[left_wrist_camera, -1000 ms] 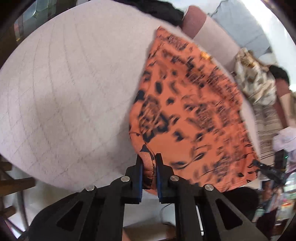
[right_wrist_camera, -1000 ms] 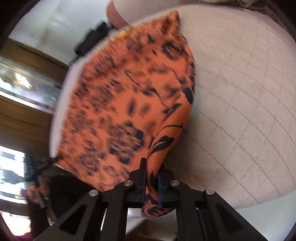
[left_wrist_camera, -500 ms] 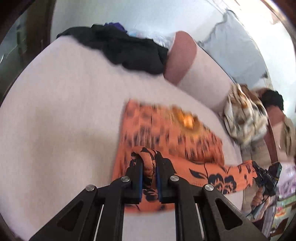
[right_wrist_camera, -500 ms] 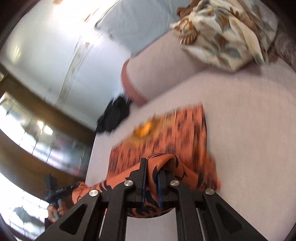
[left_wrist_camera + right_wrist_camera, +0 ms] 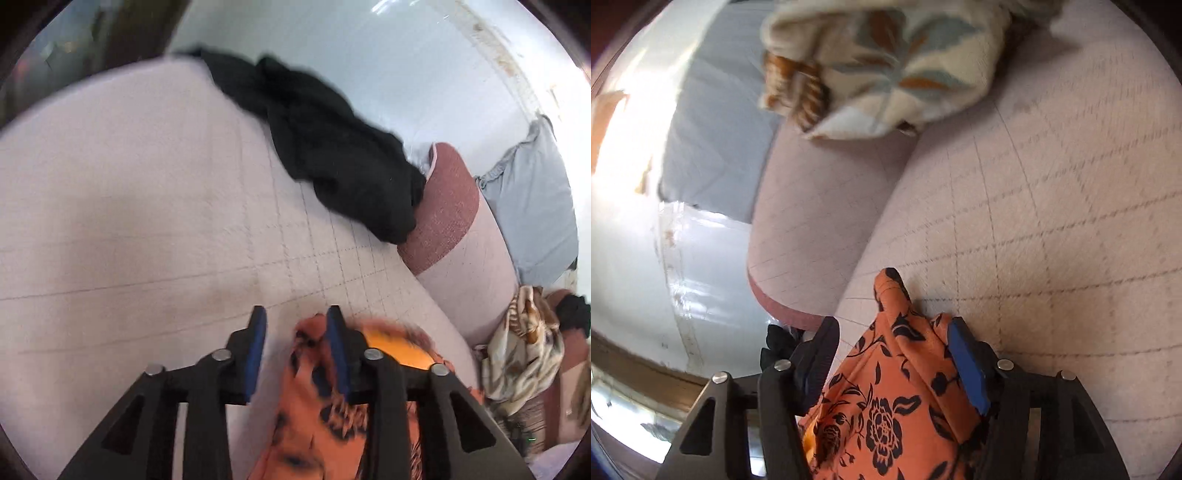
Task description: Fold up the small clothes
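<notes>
Jaws stand wide on your left gripper point(image 5: 295, 354) and right gripper point(image 5: 894, 362), the orange floral garment point(image 5: 897, 398) lying loose between them near the mattress point(image 5: 129, 221) edge by the bolster point(image 5: 454, 229). Withdraw straight back so the fold stays flat.

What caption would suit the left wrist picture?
Open left gripper above orange floral garment on a quilted bed, black clothes beyond.

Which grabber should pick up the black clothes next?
Probably the left gripper. It is open, and the black garment lies ahead of it on the bed. The right gripper is open too, but faces the floral cloth; the orange garment lies between its fingers.
</notes>
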